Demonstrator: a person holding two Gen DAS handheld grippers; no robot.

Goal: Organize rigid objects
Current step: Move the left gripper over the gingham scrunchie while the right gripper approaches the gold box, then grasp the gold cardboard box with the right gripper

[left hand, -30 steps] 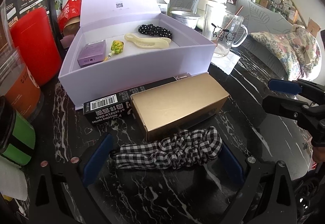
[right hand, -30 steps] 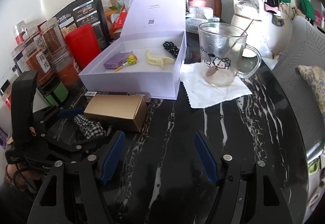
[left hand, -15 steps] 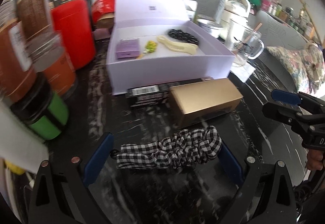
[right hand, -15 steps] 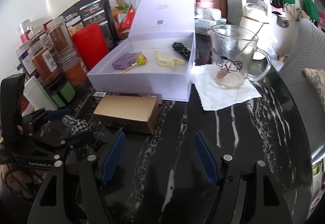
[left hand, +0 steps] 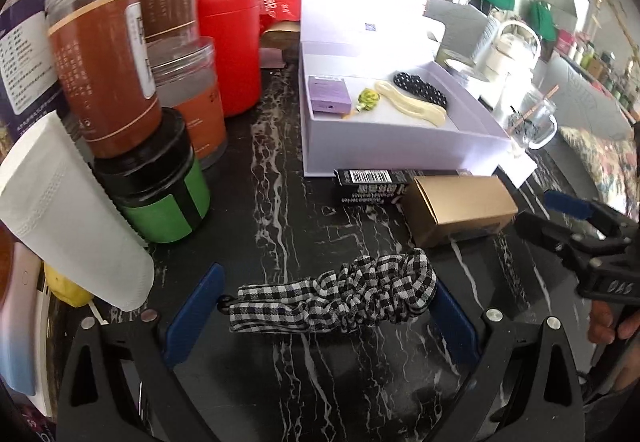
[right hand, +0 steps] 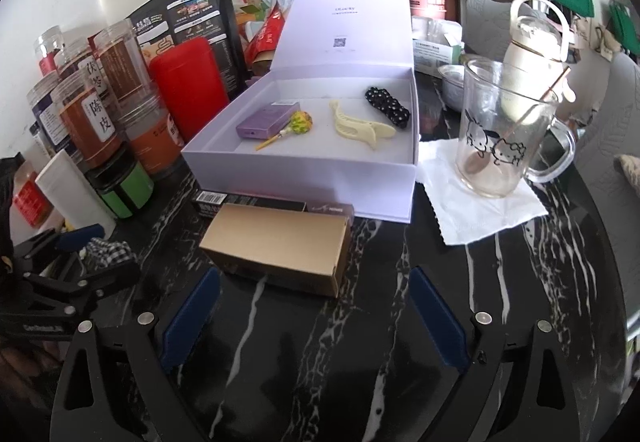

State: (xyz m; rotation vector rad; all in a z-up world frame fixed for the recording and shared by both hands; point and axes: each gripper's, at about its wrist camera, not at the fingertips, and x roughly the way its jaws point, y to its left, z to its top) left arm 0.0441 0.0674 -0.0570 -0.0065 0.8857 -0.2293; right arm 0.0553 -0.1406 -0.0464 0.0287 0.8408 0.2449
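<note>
**A:** ok so where's everything sitting right now?

**B:** The gold cardboard box (right hand: pixel 276 254) is lying flat on the black marble table (right hand: pixel 500 322), right up against a long black box with a barcode (right hand: pixel 256 201), which sits along the front wall of the open lavender gift box (right hand: pixel 320 177). Inside that one: a small purple box (right hand: pixel 266 119), a lollipop (right hand: pixel 298 123) touching it, a cream hair clip (right hand: pixel 362 129), and a black polka-dot scrunchie (right hand: pixel 387 107) near the back right corner. Lid's standing upright behind.

**A:** and the grippers?

**B:** The right gripper (right hand: pixel 314 316) has just been opening, and its jaws are spread wide now. The gold box is just ahead of the blue pads, its near edge roughly level with their tips, nothing gripped. The left gripper (left hand: pixel 326 302) has a black-and-white checkered scrunchie (left hand: pixel 340 294) stretched between its pads, both ends touching a pad, so it's clamped on it, over the table just in front of the gold box.

**A:** what's around?

**B:** On the left there's a red canister (right hand: pixel 188 73), some clear jars of brown stuff (right hand: pixel 90 117) and a black and green jar (right hand: pixel 120 183). On the right, a glass cartoon mug (right hand: pixel 502 129) sits on a white napkin (right hand: pixel 480 201).
</note>
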